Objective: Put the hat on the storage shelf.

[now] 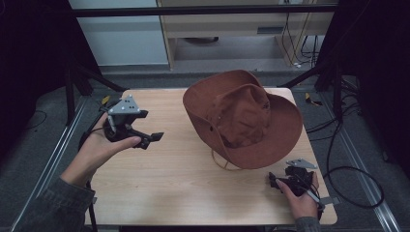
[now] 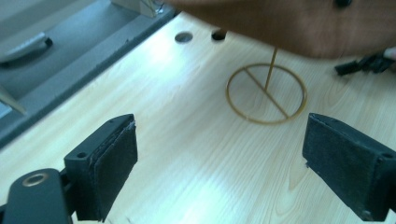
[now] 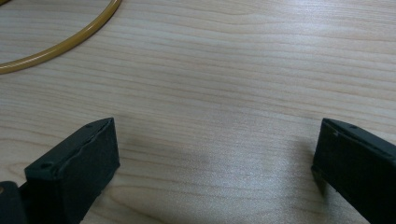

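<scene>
Under the hat, most of the stand is hidden from you; its ring runs off frame.

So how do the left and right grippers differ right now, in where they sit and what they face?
The left gripper is held at the table's left side, away from the brown hat; the right gripper sits by the near right edge, just below the hat's brim. The left gripper looks at the whole gold ring base of the hat stand; the right gripper view catches just an arc of it. Both stand open with nothing between the jaws.
</scene>
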Demonstrator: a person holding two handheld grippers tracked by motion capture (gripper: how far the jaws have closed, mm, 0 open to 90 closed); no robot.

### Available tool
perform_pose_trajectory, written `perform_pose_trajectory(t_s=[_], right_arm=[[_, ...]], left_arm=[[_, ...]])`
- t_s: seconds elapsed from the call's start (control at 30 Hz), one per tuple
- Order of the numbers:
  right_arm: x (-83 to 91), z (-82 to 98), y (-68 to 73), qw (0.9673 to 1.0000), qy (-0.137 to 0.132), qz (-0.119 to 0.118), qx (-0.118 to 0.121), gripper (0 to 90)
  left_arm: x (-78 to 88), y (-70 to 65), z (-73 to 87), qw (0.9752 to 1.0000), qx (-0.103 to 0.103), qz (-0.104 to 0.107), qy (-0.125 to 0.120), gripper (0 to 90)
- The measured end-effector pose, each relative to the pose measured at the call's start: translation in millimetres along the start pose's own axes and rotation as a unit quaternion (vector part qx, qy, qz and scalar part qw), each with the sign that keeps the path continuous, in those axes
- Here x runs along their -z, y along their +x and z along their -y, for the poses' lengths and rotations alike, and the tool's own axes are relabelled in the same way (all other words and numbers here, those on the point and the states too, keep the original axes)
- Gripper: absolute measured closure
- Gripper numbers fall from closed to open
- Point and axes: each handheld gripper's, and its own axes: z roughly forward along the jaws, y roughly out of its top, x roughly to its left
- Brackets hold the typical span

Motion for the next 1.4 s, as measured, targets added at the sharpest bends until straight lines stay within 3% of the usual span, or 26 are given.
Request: perform_pose_trajectory(t_s=[0.4, 0.63, 0.8, 0.93, 1.03, 1.17, 1.4], right_arm=[[0.2, 0.0, -0.1, 1.0000, 0.000, 0.000, 0.001, 0.5], [0.2, 0.1, -0.1, 1.0000, 0.000, 0.000, 0.001, 0.5], [0.3, 0.1, -0.1, 1.0000, 0.000, 0.000, 0.001, 0.5], [0.2, 0.1, -0.1, 1.0000, 0.000, 0.000, 0.001, 0.5], [0.2, 0.1, -0.1, 1.0000, 0.000, 0.000, 0.001, 0.4], [0.3, 0.1, -0.1, 1.0000, 0.001, 0.000, 0.001, 0.5], [0.3, 0.1, -0.1, 1.0000, 0.001, 0.000, 0.001, 0.5]], left_arm=[[-30.5, 10.6, 79.1, 0.9979, 0.048, -0.010, 0.043, 9.8], [-50.9, 13.6, 124.8, 0.9948, 0.072, -0.019, 0.069, 9.0], [-61.5, 20.6, 155.8, 0.9913, 0.093, -0.030, 0.088, 8.9], [-65.4, 24.0, 174.2, 0.9888, 0.110, -0.035, 0.094, 8.7], [-67.6, 24.3, 184.0, 0.9887, 0.106, -0.041, 0.098, 7.9], [-69.4, 26.0, 191.8, 0.9886, 0.102, -0.047, 0.100, 7.1], [-70.4, 31.0, 202.0, 0.9868, 0.117, -0.057, 0.096, 7.0]])
